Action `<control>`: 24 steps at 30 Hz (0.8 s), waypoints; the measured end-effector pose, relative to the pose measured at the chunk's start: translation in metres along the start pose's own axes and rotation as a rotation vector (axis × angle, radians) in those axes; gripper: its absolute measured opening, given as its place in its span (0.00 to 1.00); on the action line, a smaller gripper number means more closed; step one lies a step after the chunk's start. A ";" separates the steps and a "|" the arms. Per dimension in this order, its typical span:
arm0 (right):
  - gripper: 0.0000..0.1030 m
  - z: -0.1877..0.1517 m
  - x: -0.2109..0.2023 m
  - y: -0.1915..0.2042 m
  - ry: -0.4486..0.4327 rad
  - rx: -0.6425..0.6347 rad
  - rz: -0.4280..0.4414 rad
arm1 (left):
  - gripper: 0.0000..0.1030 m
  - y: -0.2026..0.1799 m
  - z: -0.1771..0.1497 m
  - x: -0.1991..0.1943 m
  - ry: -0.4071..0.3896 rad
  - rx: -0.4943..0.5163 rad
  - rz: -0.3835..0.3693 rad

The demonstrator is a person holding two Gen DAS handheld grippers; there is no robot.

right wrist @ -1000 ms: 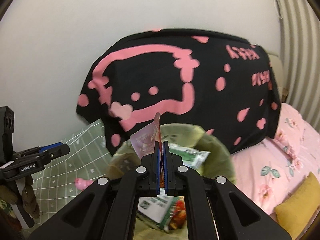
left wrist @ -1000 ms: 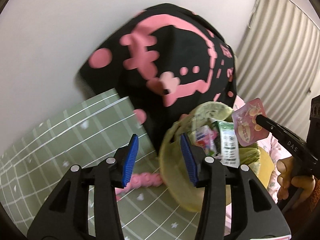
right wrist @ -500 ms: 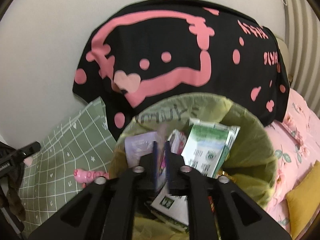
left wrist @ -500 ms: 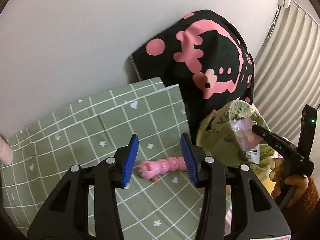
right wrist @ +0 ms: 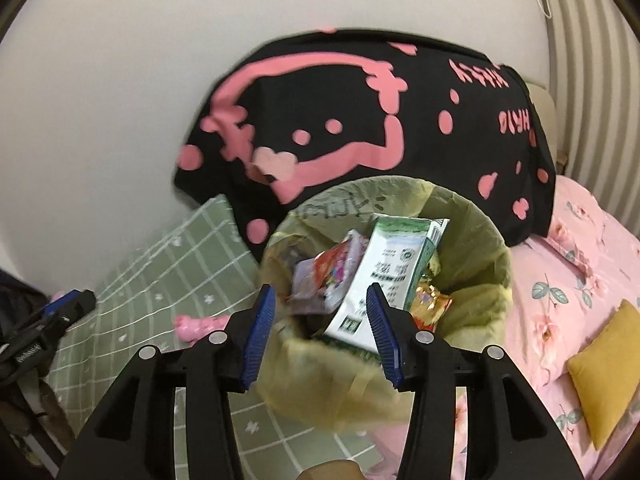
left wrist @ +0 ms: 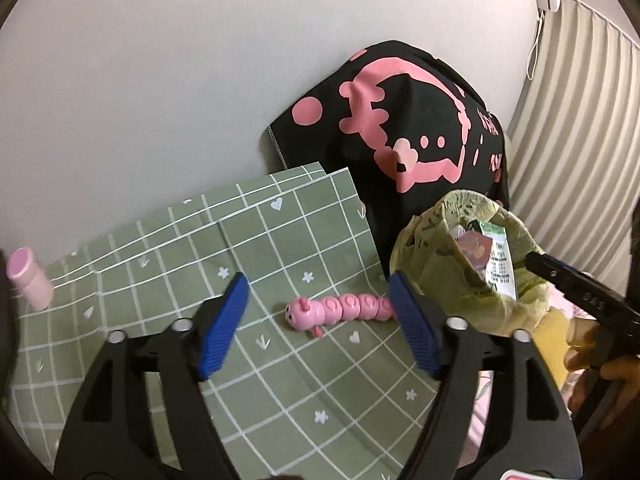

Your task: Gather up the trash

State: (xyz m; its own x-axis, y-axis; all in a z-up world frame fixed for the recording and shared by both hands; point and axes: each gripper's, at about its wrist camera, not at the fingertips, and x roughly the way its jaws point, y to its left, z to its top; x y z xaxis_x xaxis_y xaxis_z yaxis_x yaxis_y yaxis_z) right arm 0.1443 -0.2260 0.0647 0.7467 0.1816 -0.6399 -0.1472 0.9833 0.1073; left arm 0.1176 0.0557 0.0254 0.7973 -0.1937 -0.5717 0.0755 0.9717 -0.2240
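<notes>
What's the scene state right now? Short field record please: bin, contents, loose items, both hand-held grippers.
bin: yellow-green plastic bag-lined trash bin, on the bed
contents: green-and-white drink carton, red printed snack wrapper, gold foil wrapper
loose items: pink segmented caterpillar toy on green grid-patterned cloth; pink cylindrical bottle at the cloth's far left
left hand-held gripper: jaws opening, nothing between them, aimed toward the toy
right hand-held gripper: jaws opening, nothing gripped, over the bin
backdrop: black cushion with pink cartoon print against the wall

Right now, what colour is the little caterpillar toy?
Pink plastic caterpillar toy; clearest in the left wrist view.
</notes>
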 end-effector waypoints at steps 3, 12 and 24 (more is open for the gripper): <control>0.44 -0.015 -0.016 0.003 -0.018 -0.019 0.030 | 0.80 -0.013 -0.016 -0.016 -0.005 0.011 0.048; 0.44 -0.073 -0.047 0.007 0.009 -0.069 0.075 | 0.80 -0.042 -0.063 -0.064 -0.047 0.033 0.185; 0.44 -0.102 -0.079 0.005 -0.017 -0.046 0.015 | 0.80 -0.074 -0.079 -0.082 -0.096 0.090 0.183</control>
State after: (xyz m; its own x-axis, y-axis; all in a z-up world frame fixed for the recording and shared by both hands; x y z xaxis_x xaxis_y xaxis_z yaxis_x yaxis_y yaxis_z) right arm 0.0186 -0.2373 0.0378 0.7548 0.1966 -0.6258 -0.1877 0.9789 0.0811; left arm -0.0005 -0.0108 0.0269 0.8557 -0.0033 -0.5174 -0.0262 0.9984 -0.0498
